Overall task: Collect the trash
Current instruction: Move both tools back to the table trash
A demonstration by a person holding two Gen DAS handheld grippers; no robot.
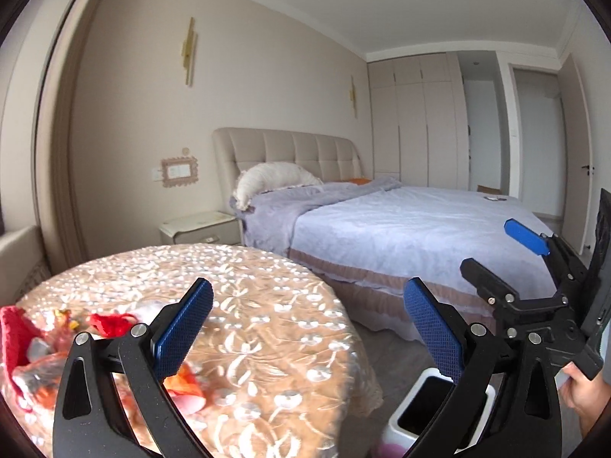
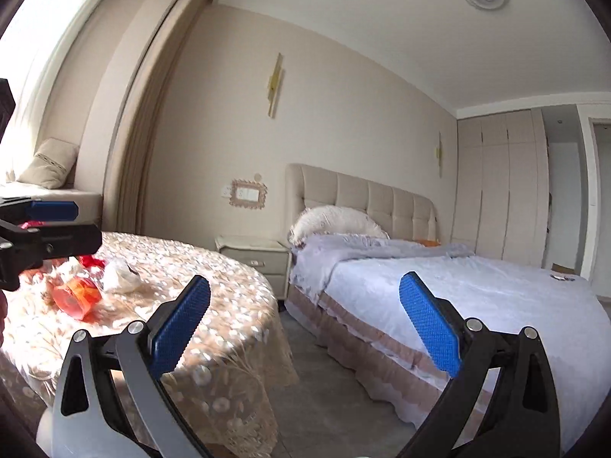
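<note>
The trash (image 2: 82, 286) lies in a loose heap near the left edge of the round tabletop (image 2: 214, 297): red and orange wrappers, a clear orange-tinted piece, and a crumpled white wad (image 2: 120, 274) on the heap's right side. In the left wrist view the same wrappers (image 1: 42, 347) sit at the tabletop's left edge, blurred and partly hidden behind the left finger. The rest of the lace-covered top, out to its right edge, is bare cloth.

The left gripper (image 1: 309, 336) hangs over the right edge of the tabletop with its blue pads (image 1: 183, 336) spread wide and nothing between them; the trash is to its left and a little nearer the camera. In the right wrist view, the left gripper (image 2: 53, 225) juts in from the left frame edge just above the heap.

Right of the table, a strip of grey floor (image 2: 336, 393) runs between the hanging cloth and the bed (image 2: 458, 297). A white bin (image 1: 431, 408) with a dark open top stands on that floor just beside the table's right edge, below the left gripper's right finger.

The right gripper (image 2: 305, 332) is also wide apart and holds nothing; it hovers over the gap between table and bed, with the trash well to its left. From the left wrist view it (image 1: 496, 252) shows at the right, in front of the bed, held by a hand (image 1: 584, 389) at the frame's edge.
</note>
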